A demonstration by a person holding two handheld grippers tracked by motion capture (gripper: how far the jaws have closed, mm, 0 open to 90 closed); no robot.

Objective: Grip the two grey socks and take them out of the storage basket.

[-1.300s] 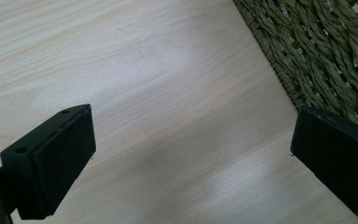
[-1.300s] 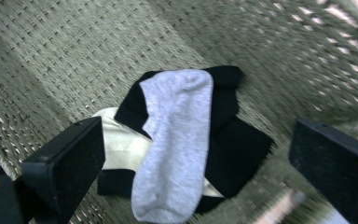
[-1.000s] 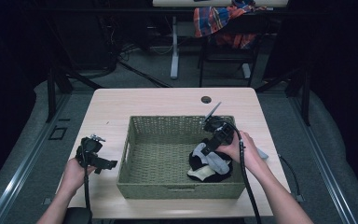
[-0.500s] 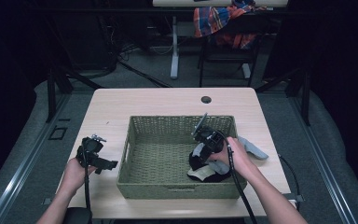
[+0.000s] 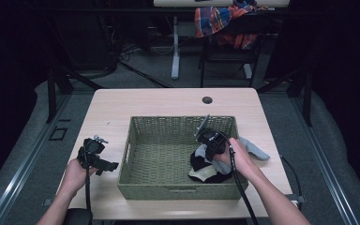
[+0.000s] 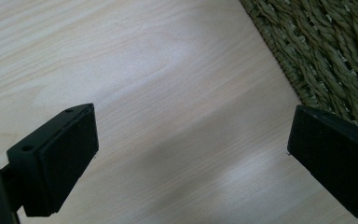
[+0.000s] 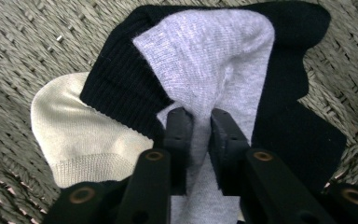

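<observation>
The woven basket (image 5: 145, 157) stands in the middle of the table (image 5: 159, 101), with bare wood free on its left side and behind it. Its high walls close in the right corner, where a black sock (image 7: 289, 126) and a cream sock (image 7: 70, 135) lie under the grey sock (image 7: 209, 56). The right gripper (image 7: 199, 122) has just closed its jaws and pinches the grey sock. The left gripper (image 6: 191, 140) hovers over the wood beside the basket, jaws wide apart and holding nothing.

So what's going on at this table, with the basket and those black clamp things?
A person is handling socks in a woven basket. The right gripper has just closed its jaws on a grey sock lying atop a black sock and a cream sock. The left gripper hangs open over the table beside the basket.
</observation>
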